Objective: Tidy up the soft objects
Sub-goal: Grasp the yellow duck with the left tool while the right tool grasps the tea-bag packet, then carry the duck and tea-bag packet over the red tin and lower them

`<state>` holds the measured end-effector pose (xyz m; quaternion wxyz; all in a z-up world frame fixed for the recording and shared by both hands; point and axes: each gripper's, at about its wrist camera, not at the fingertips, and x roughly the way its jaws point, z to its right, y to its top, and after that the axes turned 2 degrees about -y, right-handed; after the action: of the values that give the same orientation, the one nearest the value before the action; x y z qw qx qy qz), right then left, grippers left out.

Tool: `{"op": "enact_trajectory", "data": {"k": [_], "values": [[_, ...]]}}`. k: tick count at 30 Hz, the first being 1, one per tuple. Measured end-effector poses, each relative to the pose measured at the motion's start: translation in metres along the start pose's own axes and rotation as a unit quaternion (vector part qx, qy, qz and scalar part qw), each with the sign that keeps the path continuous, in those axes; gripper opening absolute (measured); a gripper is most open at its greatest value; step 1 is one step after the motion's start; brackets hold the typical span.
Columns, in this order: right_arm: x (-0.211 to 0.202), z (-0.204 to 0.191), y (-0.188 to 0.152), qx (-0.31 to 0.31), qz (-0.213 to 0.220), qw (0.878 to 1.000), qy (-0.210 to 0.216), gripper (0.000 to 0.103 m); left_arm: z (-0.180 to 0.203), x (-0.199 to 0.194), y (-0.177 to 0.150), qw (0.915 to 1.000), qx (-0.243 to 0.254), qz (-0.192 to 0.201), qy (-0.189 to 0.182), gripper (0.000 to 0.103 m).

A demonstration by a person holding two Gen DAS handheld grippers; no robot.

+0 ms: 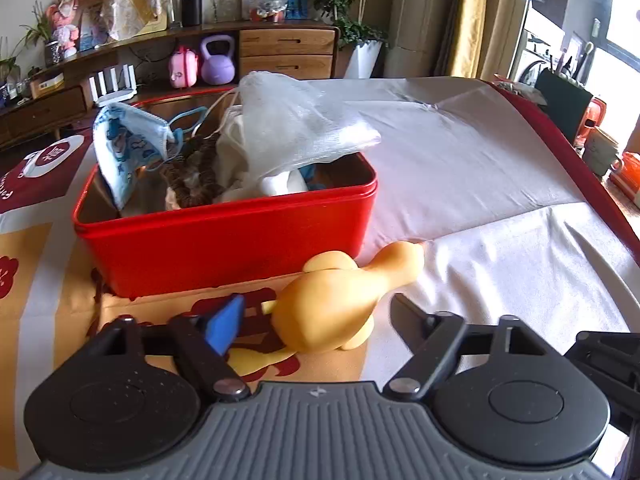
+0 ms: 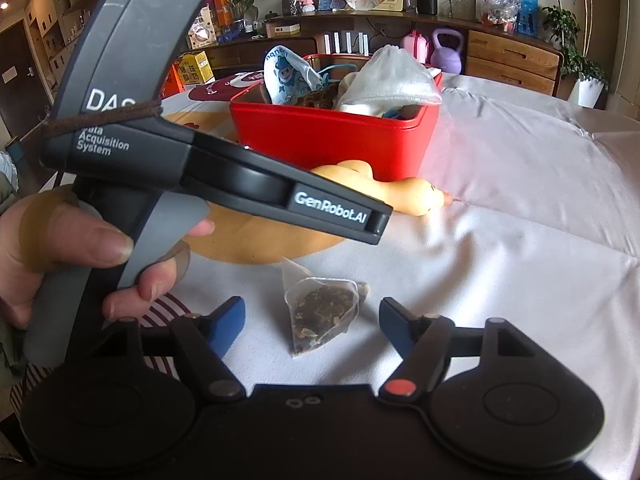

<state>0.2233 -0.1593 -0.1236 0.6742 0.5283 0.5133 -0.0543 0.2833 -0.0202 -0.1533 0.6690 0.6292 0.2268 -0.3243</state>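
A yellow rubber duck toy (image 1: 340, 300) lies on its side in front of the red tin box (image 1: 224, 248). My left gripper (image 1: 318, 316) is open, its jaws on either side of the duck's body, not closed on it. The box holds a blue printed face mask (image 1: 128, 140), a brown scrunchie (image 1: 196, 176) and a white mesh bag (image 1: 288, 128). In the right wrist view a pyramid tea bag (image 2: 320, 312) lies on the white cloth between the open jaws of my right gripper (image 2: 312, 320). The left gripper's body (image 2: 160, 152) is at left, above the duck (image 2: 404, 196) and near the box (image 2: 332, 140).
The table has a white cloth (image 1: 500, 184) on the right and a red and gold printed cloth (image 1: 44, 264) on the left. A wooden sideboard (image 1: 280, 46) with a purple kettlebell (image 1: 217, 60) and a pink bag stands behind. A potted plant (image 1: 352, 28) is at the back.
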Motion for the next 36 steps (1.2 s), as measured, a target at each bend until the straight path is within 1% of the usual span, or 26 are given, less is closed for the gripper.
{"op": "enact_trajectory", "data": {"k": [1, 3, 5, 7, 11, 15, 17, 23, 27, 31, 36], "values": [[0.001, 0.000, 0.000, -0.001, -0.001, 1.000, 0.000, 0.066, 0.001, 0.001, 0.000, 1.0000, 0.003, -0.002, -0.001, 0.070], [0.002, 0.000, 0.000, -0.004, 0.001, 1.000, -0.002, 0.063, 0.003, 0.003, 0.001, 1.0000, 0.008, -0.003, -0.005, 0.066], [0.002, -0.001, 0.000, -0.006, 0.002, 1.000, -0.007, 0.058, 0.006, 0.004, 0.001, 0.9999, 0.014, -0.002, -0.007, 0.065], [0.002, 0.000, 0.000, -0.004, 0.003, 1.000, -0.009, 0.053, 0.007, 0.006, 0.002, 0.9998, 0.017, -0.002, -0.011, 0.058], [0.002, 0.003, 0.001, 0.001, 0.005, 1.000, -0.015, 0.041, 0.007, 0.006, 0.003, 0.9998, 0.019, -0.002, -0.011, 0.055], [0.000, 0.005, 0.001, 0.005, 0.006, 1.000, -0.019, 0.034, 0.006, 0.006, 0.002, 0.9998, 0.016, -0.002, -0.009, 0.047], [0.000, 0.006, 0.001, 0.009, 0.006, 1.000, -0.022, 0.028, 0.004, 0.005, 0.002, 0.9999, 0.013, -0.002, -0.009, 0.045], [-0.007, 0.010, 0.001, 0.027, 0.007, 0.999, -0.028, 0.021, 0.005, 0.000, 0.002, 0.9999, 0.011, -0.008, -0.003, 0.039], [-0.014, 0.013, 0.001, 0.043, 0.006, 0.999, -0.032, 0.021, 0.004, -0.006, 0.000, 0.9999, 0.006, -0.011, -0.001, 0.036], [-0.022, 0.015, 0.001, 0.056, 0.005, 0.998, -0.038, 0.021, 0.002, -0.013, -0.003, 0.9998, -0.001, -0.014, 0.014, 0.036], [-0.038, 0.015, 0.002, 0.066, 0.015, 0.997, -0.038, 0.021, -0.001, -0.028, -0.007, 0.9997, -0.014, -0.016, 0.016, 0.036]]}}
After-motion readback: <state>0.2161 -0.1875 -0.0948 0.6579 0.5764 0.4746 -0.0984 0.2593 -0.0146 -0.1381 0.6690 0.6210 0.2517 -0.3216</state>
